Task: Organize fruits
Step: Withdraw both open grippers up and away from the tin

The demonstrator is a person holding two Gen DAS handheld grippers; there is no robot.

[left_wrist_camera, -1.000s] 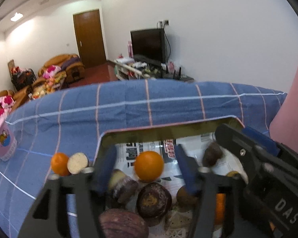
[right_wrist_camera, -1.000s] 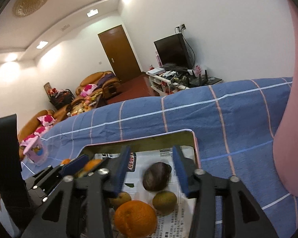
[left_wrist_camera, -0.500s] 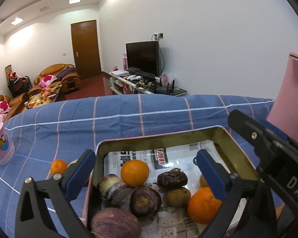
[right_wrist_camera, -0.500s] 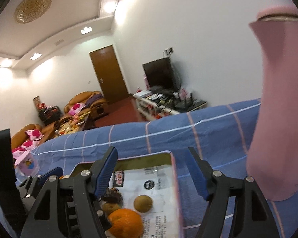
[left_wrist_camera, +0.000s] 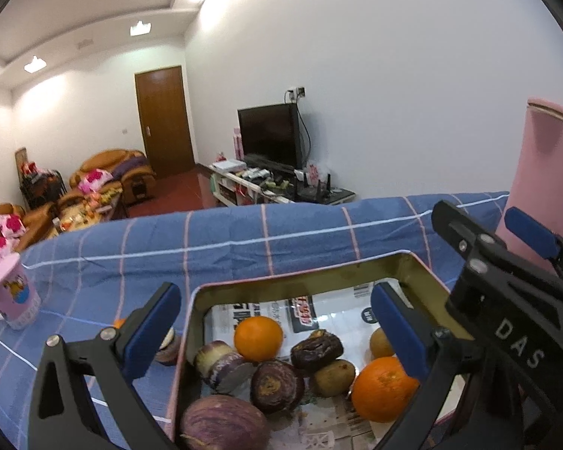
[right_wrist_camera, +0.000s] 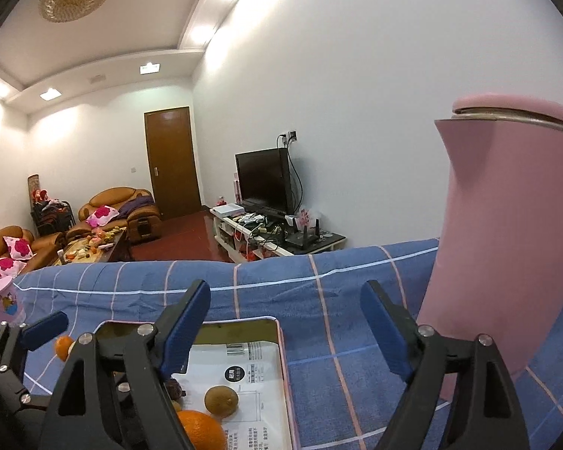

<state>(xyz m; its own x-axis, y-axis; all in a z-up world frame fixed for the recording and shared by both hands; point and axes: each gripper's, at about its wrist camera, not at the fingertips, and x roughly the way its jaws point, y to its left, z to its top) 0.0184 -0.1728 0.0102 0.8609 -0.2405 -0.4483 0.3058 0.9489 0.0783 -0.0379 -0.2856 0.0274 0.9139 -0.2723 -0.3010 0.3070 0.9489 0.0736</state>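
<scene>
At lower left, my left gripper [left_wrist_camera: 270,322] is spread wide and empty. The small round orange [left_wrist_camera: 119,323] on the blue checked cloth [left_wrist_camera: 244,247] beside the paper-lined metal tin [left_wrist_camera: 300,275] looks light, firm and rollable; I would pinch its middle. My right gripper [right_wrist_camera: 285,326] has just been opening, also empty.

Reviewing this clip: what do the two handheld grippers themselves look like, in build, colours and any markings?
Both match. The left gripper and right gripper each have a black, angular frame with triangular cut-outs and silver screw heads. Each finger ends in a flat blue pad. In the left wrist view, the right gripper's body carries white letters reading DAS. No cables, sleeves or hands show.
</scene>
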